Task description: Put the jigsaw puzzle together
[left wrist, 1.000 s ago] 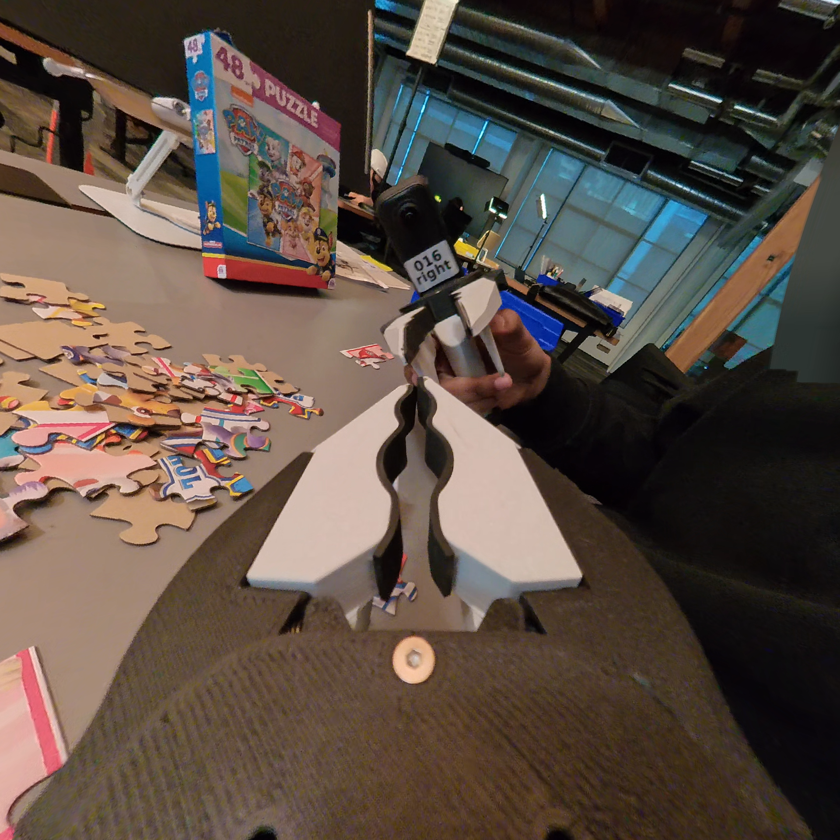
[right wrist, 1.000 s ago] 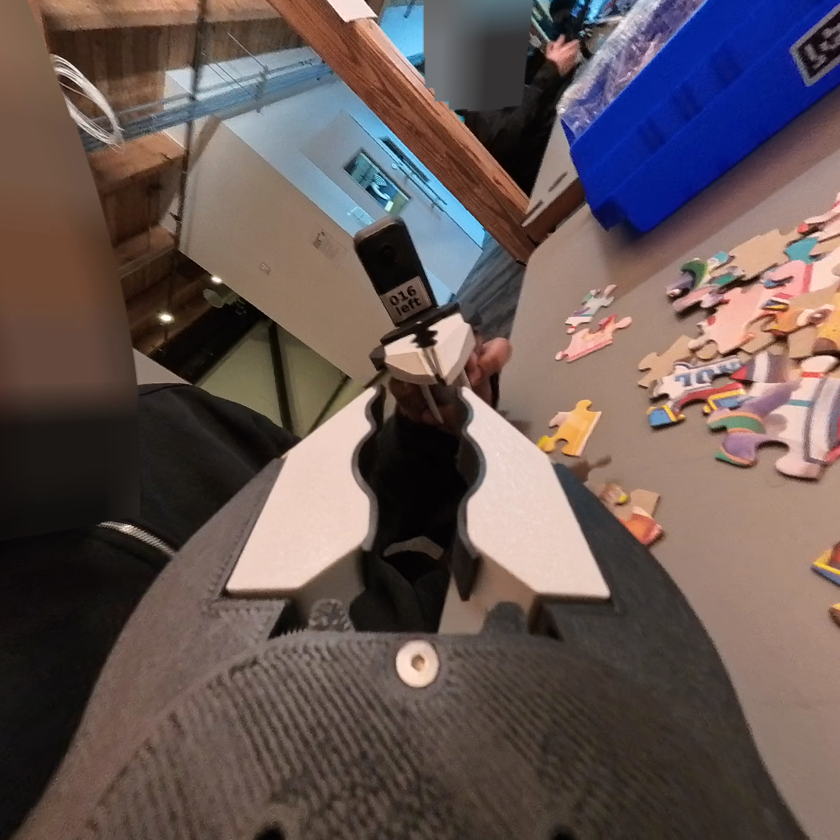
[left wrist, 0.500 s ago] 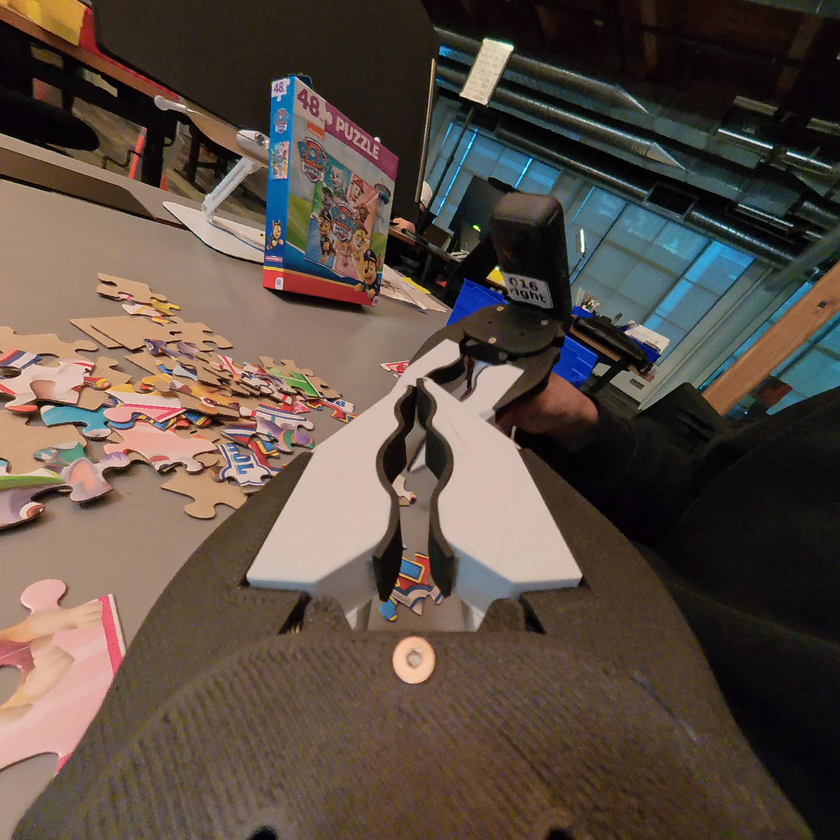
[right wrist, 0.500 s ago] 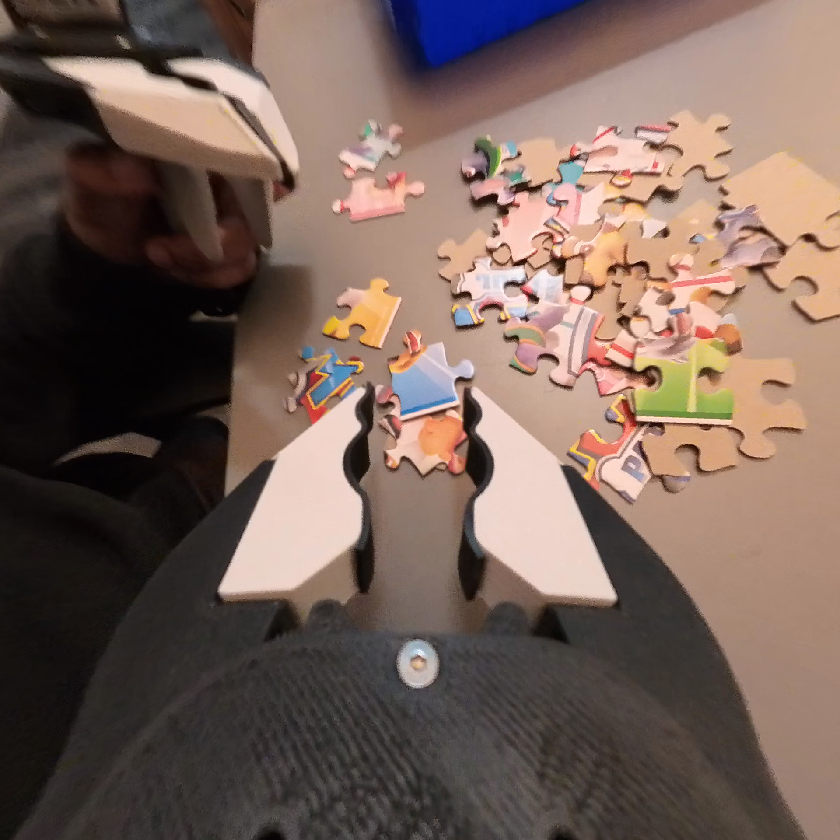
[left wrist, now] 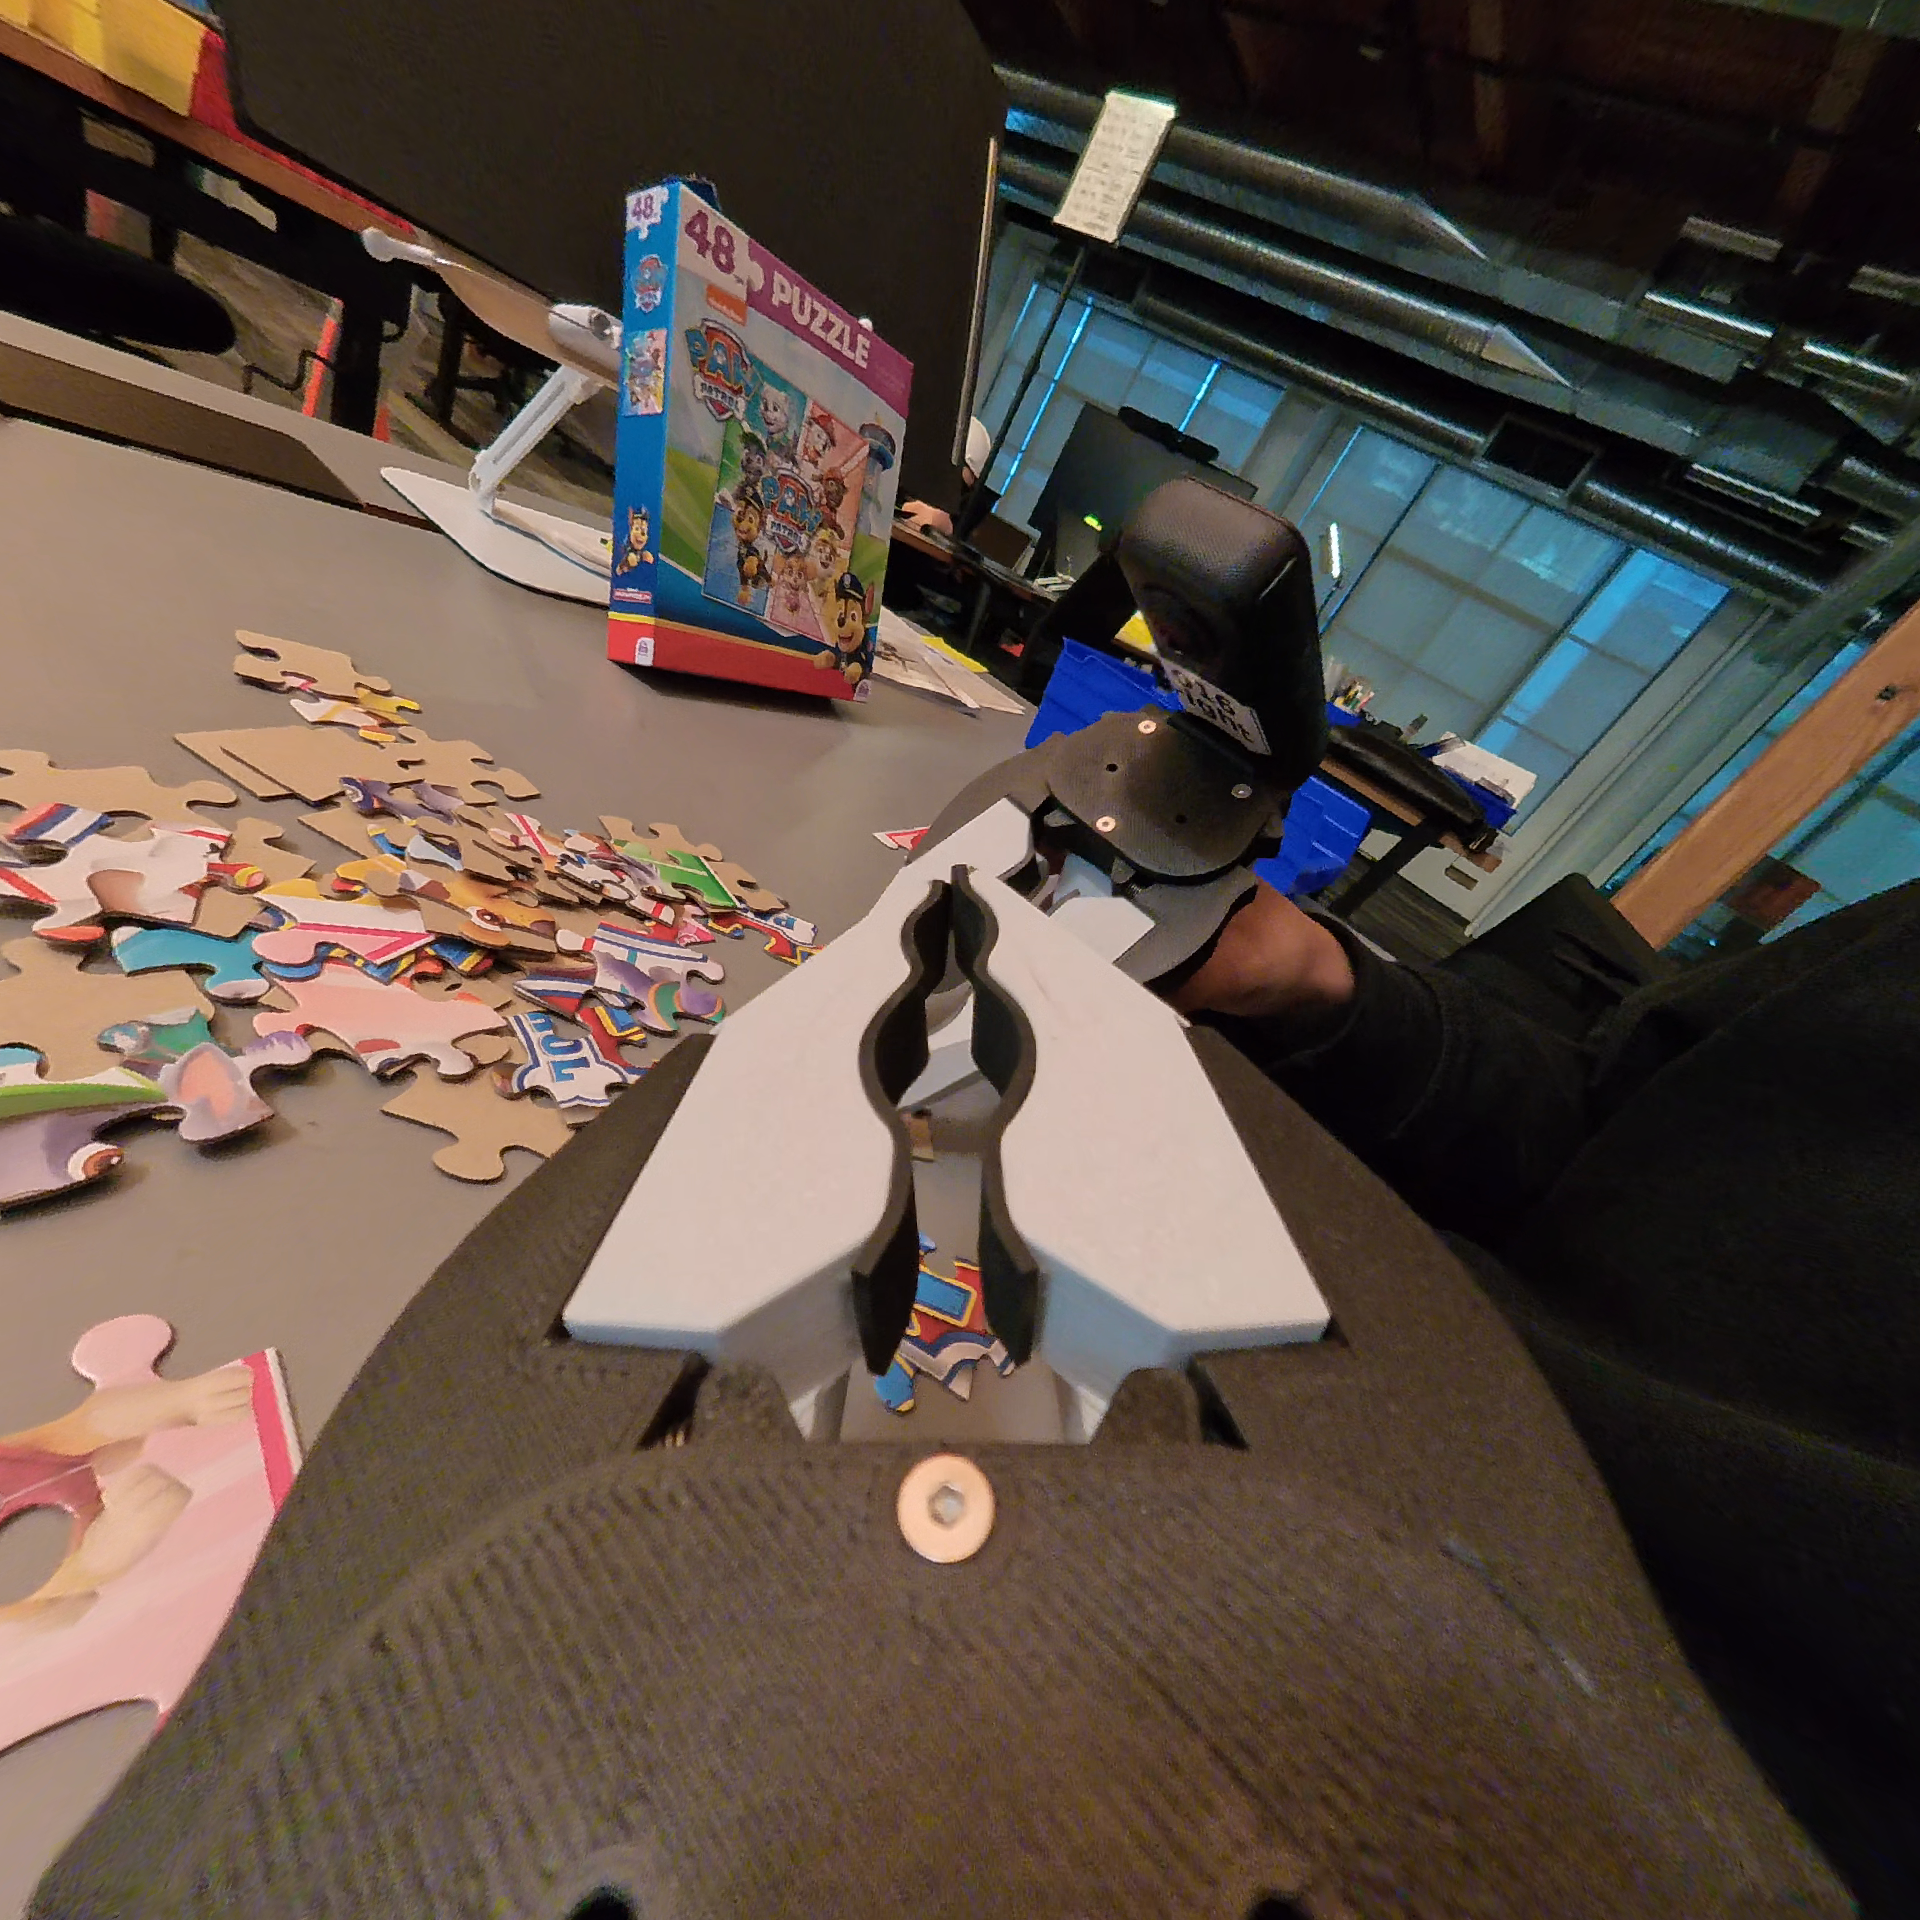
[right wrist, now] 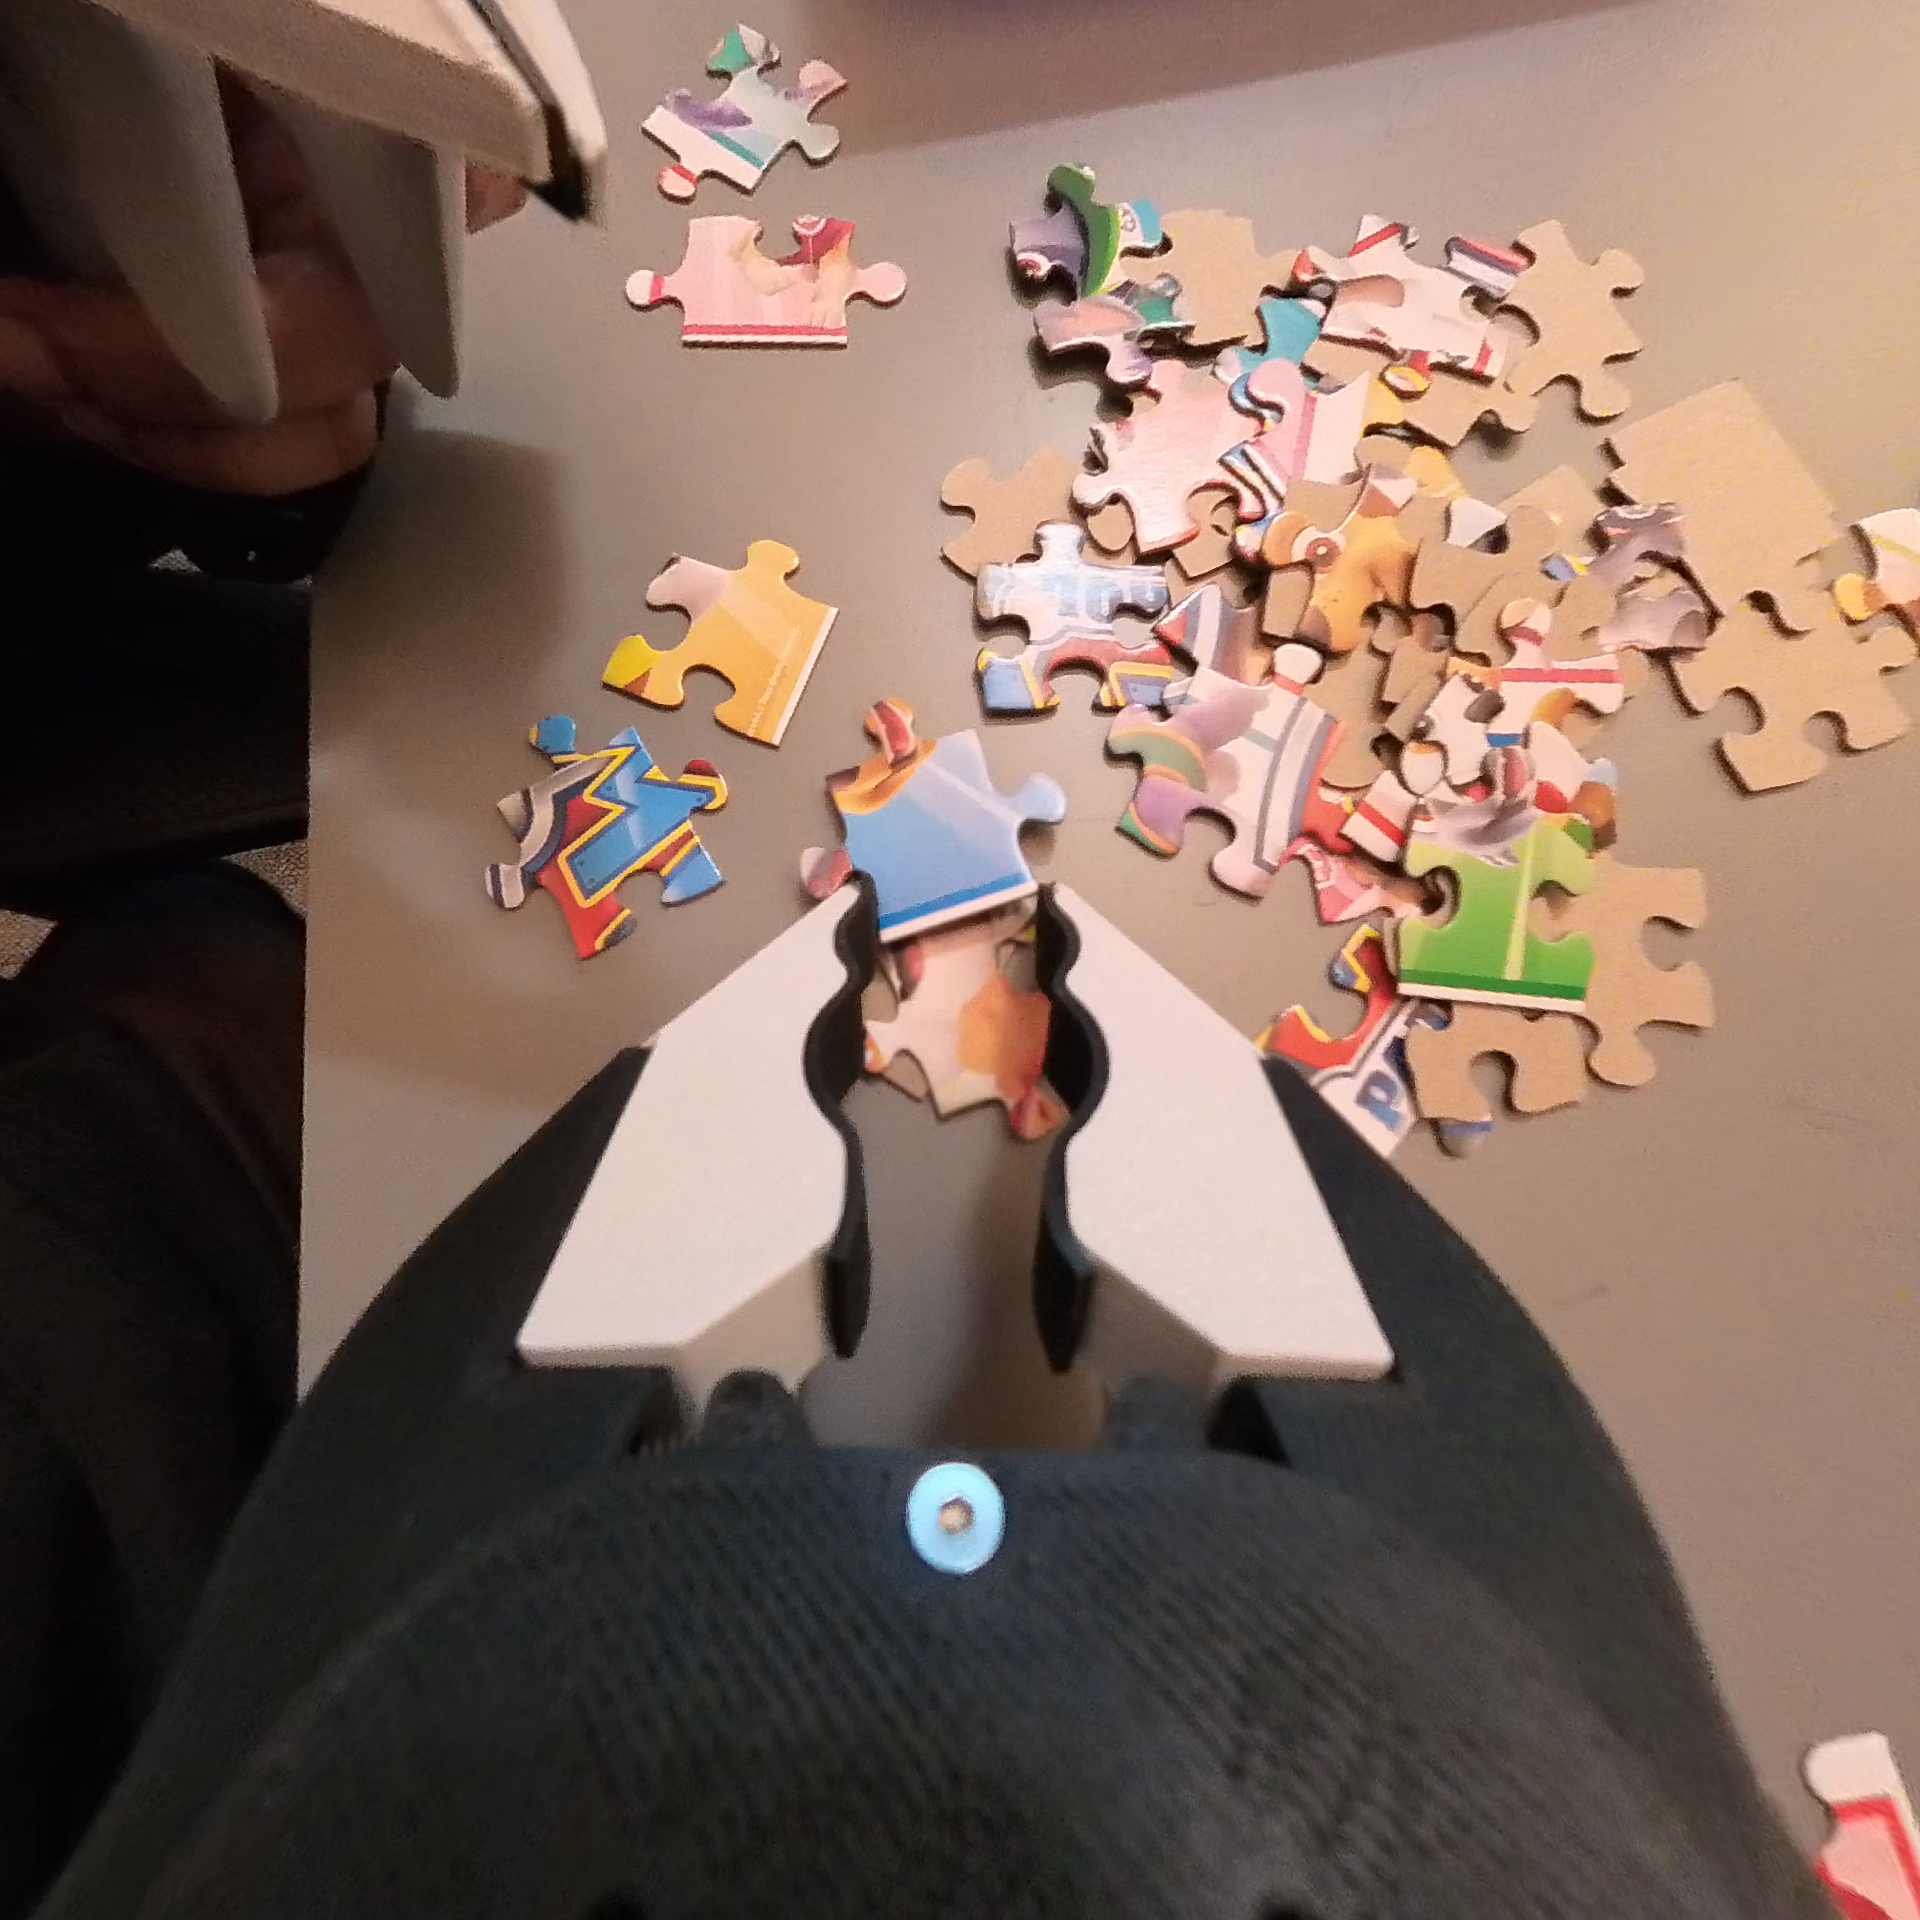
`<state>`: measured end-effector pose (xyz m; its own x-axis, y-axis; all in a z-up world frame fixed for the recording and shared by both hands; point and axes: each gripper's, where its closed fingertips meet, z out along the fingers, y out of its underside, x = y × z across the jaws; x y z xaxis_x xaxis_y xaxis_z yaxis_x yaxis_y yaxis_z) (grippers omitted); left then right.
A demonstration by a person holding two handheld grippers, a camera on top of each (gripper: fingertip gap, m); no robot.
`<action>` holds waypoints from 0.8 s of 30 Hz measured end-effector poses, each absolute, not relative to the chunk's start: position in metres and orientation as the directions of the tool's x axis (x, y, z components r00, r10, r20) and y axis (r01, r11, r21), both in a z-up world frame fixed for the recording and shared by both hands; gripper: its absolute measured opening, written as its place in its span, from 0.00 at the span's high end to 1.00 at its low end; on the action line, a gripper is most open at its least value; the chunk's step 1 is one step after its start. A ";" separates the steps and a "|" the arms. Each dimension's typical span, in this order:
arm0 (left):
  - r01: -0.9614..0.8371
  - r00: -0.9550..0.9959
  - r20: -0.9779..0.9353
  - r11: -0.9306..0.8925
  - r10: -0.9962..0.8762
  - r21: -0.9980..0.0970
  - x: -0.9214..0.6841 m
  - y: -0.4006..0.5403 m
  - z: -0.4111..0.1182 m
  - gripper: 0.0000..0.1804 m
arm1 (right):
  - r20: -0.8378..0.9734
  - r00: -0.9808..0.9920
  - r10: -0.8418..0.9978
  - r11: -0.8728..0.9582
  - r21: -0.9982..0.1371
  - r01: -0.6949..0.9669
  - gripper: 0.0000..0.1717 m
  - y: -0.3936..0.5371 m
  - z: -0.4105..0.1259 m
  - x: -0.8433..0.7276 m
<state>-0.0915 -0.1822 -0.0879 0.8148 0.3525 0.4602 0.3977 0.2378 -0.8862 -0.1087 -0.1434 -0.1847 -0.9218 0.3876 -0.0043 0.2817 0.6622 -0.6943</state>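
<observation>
A blue puzzle piece with an orange corner sits just above centre in the right wrist view, caught at its straight white-edged end between the right tongs. The tongs stand at a narrow gap, and each dark pad appears to bear on one side edge of the piece. The piece is flat printed card, so it is likely very light, fairly stiff across its width, smooth on its face and apt to bend or slip if squeezed hard. The two opposite edges near the straight end look the soundest hold, clear of the knobs. Part of it overlaps a white-and-orange piece lying on the grey surface between the fingers. A red-and-blue piece and a yellow piece lie apart to the left, and a loose heap of pieces, many of them cardboard side up, fills the right of the frame. Only this downward view shows the grip itself. The left wrist view, low and nearly level, hides that contact behind its own left tongs, which are pressed tip to tip on nothing. It adds what the other view lacks: the upright puzzle box at upper centre, a white stand beside it, a blue bin and the hand carrying the right tool.
</observation>
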 end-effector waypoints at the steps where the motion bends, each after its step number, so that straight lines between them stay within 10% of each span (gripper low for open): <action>1: 0.399 0.814 0.463 0.241 0.351 -0.885 -0.092 -0.183 -0.088 1.00 | 0.000 -0.920 0.392 0.657 -0.700 0.280 0.83 -0.142 -0.183 -0.110; 24: 0.405 0.815 0.470 0.247 0.339 -0.880 -0.091 -0.179 -0.087 1.00 | -0.107 -0.921 0.375 0.657 -0.670 0.345 0.78 -0.095 -0.188 -0.051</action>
